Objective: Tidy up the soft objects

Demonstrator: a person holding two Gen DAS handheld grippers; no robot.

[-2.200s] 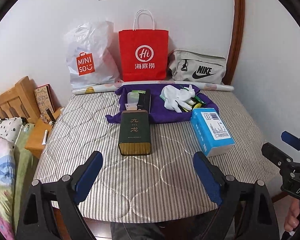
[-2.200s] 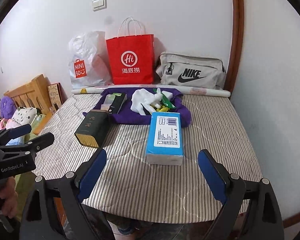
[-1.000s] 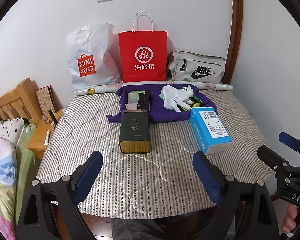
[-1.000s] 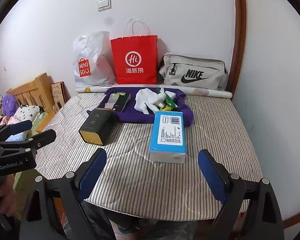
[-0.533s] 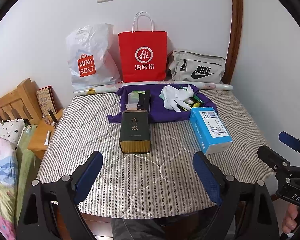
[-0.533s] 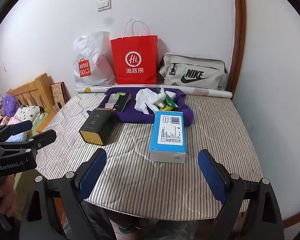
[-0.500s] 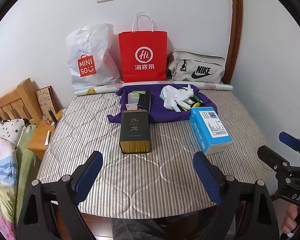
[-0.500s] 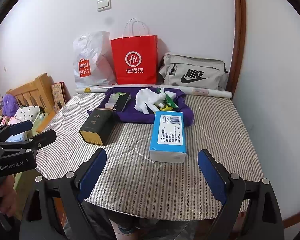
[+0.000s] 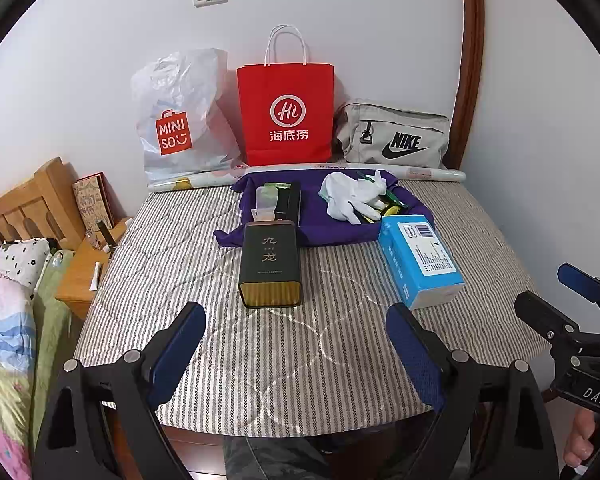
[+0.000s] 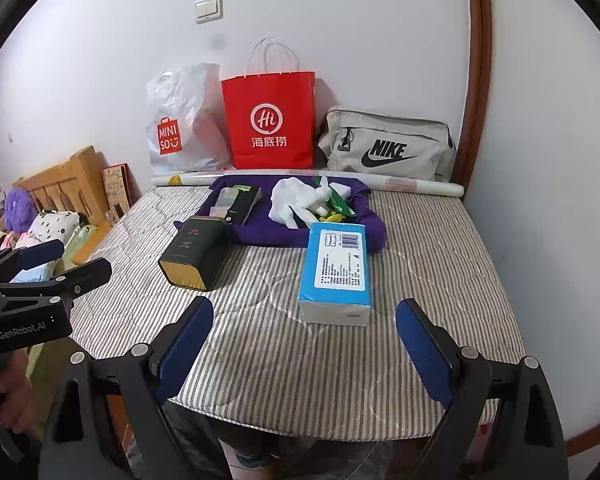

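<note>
Nothing had shifted since earlier frames: left gripper point(image 9: 296, 344) and right gripper point(image 10: 304, 340) hovered wide, empty; white gloves point(image 9: 350, 198) at 12 o'clock lay untouched, so organizing had not begun.

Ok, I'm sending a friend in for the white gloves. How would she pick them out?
On the striped mattress, a purple cloth is spread near the bags at the wall. The white gloves lie crumpled on its right half, behind the blue box. They are the only white, limp thing there; the neighbours are stiff boxes.
</note>
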